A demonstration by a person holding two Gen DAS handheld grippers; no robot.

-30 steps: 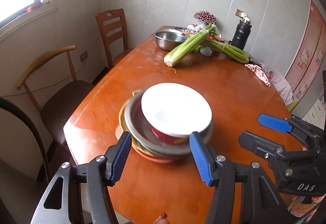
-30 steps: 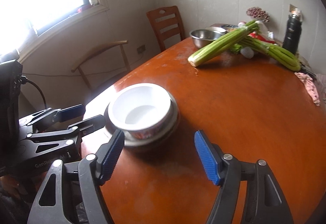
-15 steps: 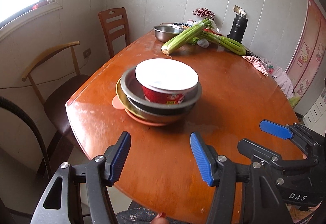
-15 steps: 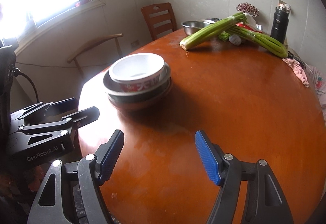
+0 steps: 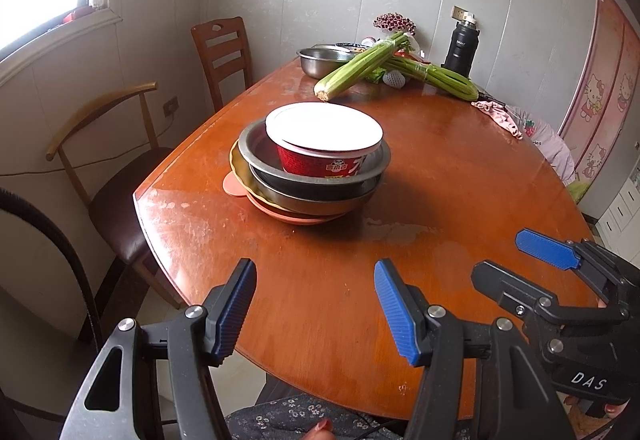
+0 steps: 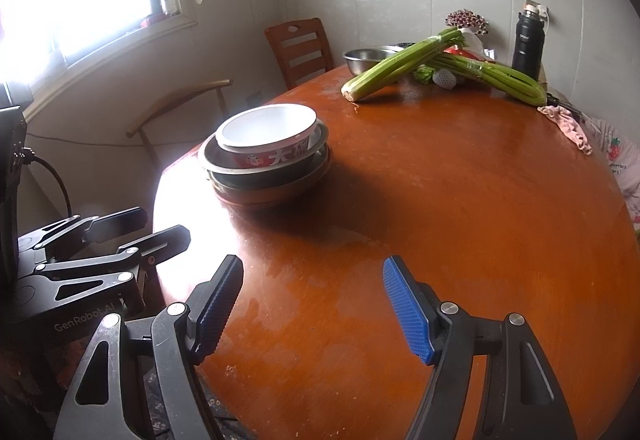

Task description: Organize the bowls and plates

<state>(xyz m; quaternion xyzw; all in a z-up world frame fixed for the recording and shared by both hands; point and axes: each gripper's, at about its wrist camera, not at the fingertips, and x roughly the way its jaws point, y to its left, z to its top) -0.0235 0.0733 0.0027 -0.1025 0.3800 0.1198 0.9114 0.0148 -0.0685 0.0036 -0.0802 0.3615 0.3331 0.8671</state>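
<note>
A stack of dishes stands on the round wooden table (image 5: 460, 176): a red-and-white noodle bowl (image 5: 324, 140) (image 6: 268, 132) sits in a steel bowl (image 5: 304, 176), which rests on a yellow-rimmed dish and an orange plate (image 5: 288, 214). My left gripper (image 5: 316, 304) hovers open over the table's near edge, well short of the stack, nothing between its blue pads. My right gripper (image 6: 312, 304) is open too, over bare tabletop to the right of the stack, and appears in the left wrist view (image 5: 516, 260).
At the far side lie another steel bowl (image 5: 324, 62), two celery bunches (image 5: 360, 68), a black flask (image 5: 460, 44) and a pink cloth (image 5: 496, 116). Two wooden chairs (image 5: 224, 52) stand by the left edge under the window.
Both grippers have drawn back from the dish stack toward the near table edge; the stack now sits farther away and stays put.
</note>
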